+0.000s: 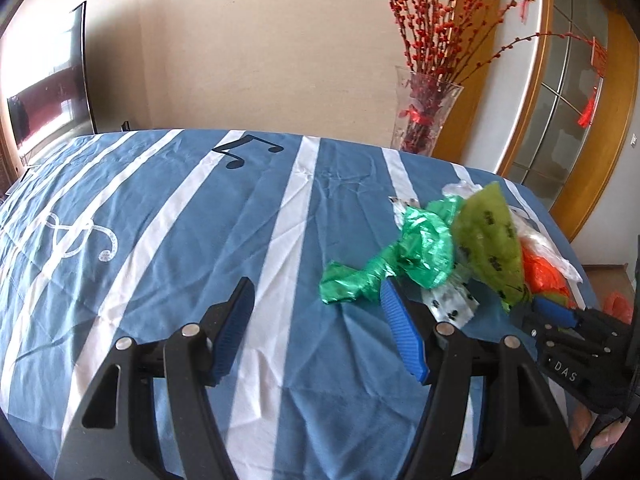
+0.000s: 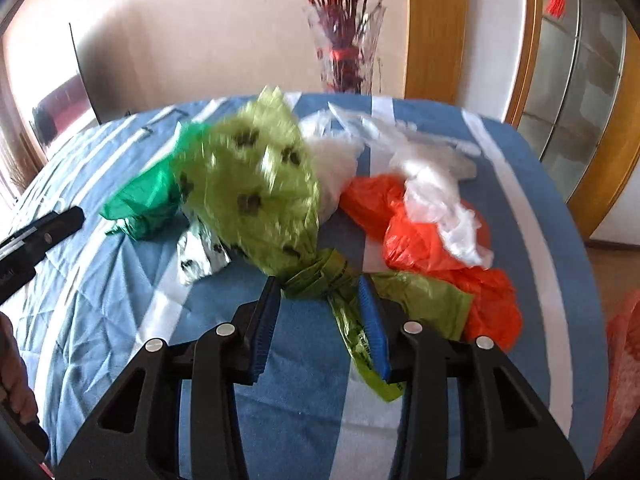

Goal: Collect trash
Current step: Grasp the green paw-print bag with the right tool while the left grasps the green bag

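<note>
A heap of plastic bags lies on the blue and white striped tablecloth [image 1: 160, 220]. It holds a green bag [image 1: 420, 248], a lime green bag with dark paw prints [image 2: 256, 184], an orange bag [image 2: 420, 240], white bags [image 2: 432, 184] and a silvery printed scrap [image 2: 196, 252]. My right gripper [image 2: 318, 282] is shut on the bunched neck of the lime green bag, whose puffed body stands up blurred in front of it. My left gripper [image 1: 316, 286] is open just left of the heap. The green bag's twisted tail lies by its right fingertip. The right gripper [image 1: 538, 306] also shows at the lime bag's base.
A glass vase of red berry branches [image 1: 424, 116] stands behind the table's far edge. A dark screen [image 1: 52, 80] is at the far left and a wood-framed glass door [image 1: 560, 112] at the right. Something orange [image 2: 624, 360] lies on the floor past the table's right edge.
</note>
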`<action>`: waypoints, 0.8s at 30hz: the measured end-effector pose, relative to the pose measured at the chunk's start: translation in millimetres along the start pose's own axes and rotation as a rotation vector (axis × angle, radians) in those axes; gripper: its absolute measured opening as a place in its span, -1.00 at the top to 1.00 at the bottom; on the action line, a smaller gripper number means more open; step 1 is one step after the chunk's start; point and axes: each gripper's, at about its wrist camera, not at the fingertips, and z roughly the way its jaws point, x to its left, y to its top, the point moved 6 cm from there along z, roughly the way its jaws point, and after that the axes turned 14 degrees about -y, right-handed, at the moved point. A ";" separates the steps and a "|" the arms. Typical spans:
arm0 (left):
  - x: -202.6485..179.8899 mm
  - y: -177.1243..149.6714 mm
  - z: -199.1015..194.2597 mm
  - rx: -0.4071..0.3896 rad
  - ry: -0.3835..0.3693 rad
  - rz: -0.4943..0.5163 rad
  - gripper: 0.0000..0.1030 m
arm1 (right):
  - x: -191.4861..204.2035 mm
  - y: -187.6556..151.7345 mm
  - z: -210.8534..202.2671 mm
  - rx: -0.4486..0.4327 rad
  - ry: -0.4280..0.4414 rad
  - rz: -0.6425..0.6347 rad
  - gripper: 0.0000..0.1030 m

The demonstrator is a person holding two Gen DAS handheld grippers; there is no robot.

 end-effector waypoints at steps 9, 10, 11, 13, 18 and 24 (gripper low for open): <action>0.3 0.9 6.9 0.008 -0.011 -0.001 -0.26 | -3.1 -5.2 0.5 0.015 -0.009 -0.010 0.98; -1.7 0.6 7.5 0.009 -0.014 0.002 -0.26 | -4.2 -7.2 -1.6 0.015 -0.008 -0.007 0.98; -3.2 0.5 7.4 0.010 -0.016 0.004 -0.26 | -5.1 -8.2 -2.4 0.015 -0.007 -0.004 0.98; -7.8 0.1 7.5 0.010 -0.021 0.010 -0.26 | -7.2 -10.5 -5.1 0.015 -0.004 0.007 0.98; -18.8 -0.9 5.9 0.012 -0.034 0.026 -0.26 | -15.1 -14.5 -22.5 -0.012 0.006 0.036 0.98; -34.7 0.3 4.8 0.013 -0.056 0.042 -0.26 | -32.1 -22.1 -48.1 -0.044 0.001 0.068 0.98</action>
